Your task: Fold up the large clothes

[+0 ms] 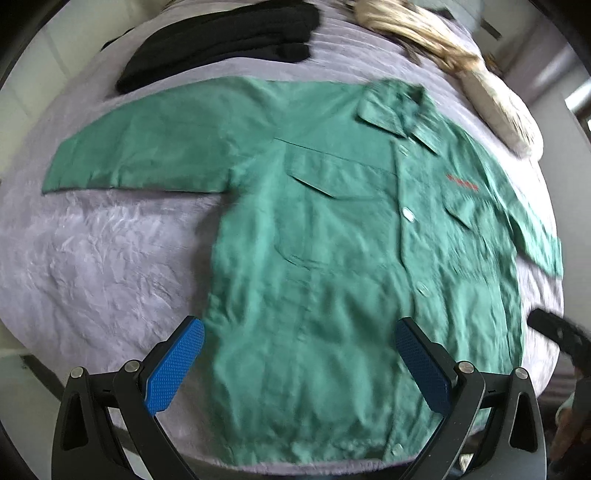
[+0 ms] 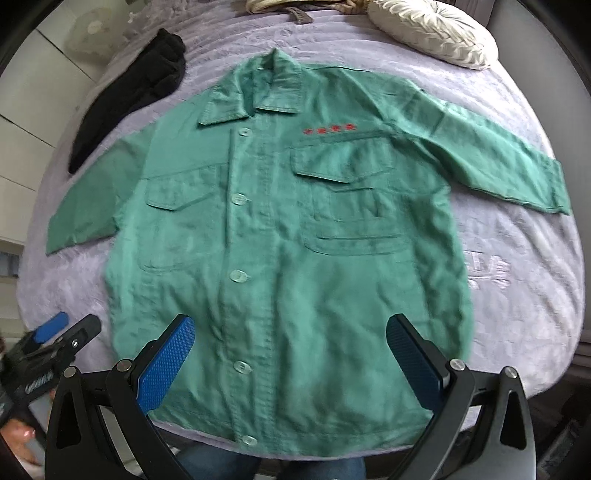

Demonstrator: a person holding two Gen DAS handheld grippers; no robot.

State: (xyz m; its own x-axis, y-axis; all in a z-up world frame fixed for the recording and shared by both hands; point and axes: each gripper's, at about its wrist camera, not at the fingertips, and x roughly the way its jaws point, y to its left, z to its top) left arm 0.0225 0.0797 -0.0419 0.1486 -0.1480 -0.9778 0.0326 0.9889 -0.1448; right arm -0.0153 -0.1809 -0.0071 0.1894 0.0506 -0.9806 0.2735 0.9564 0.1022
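I am looking down at a green work jacket [image 2: 288, 236] that is lying face up on a bed, spread flat with both sleeves out to the sides and the collar pointing away from me. The bed cover [image 2: 517, 280] under it is a pale lilac, plush fabric with a crinkled pile, so I am judging that the jacket will drag on it a little and not slide freely.

The jacket seems to be a woven cotton-like cloth, matte, medium in weight, soft but with some body. The button placket, the collar, the two flapped chest pockets and the hem band are thicker and stiffer, so I am expecting the folds to resist there. A row of pale round buttons is running down the front and it is buttoned closed, which should keep the two front panels together when I lift. There is small red embroidery above one pocket.

My left hand-held gripper [image 1: 299, 365] is hovering open over the hem on the left side, holding nothing. My right hand-held gripper [image 2: 290, 365] is also wide open above the hem, empty. The blue pads [image 2: 166, 365] are textured with small dots, good for pinching cloth.

I am thinking the best places to take hold are a shoulder seam and the hem corner on the same side, or a sleeve cuff [image 1: 59, 166].

A black garment [image 2: 125, 99] and a cream pleated cushion [image 2: 432, 29] are lying near the head of the bed, apart from the jacket.
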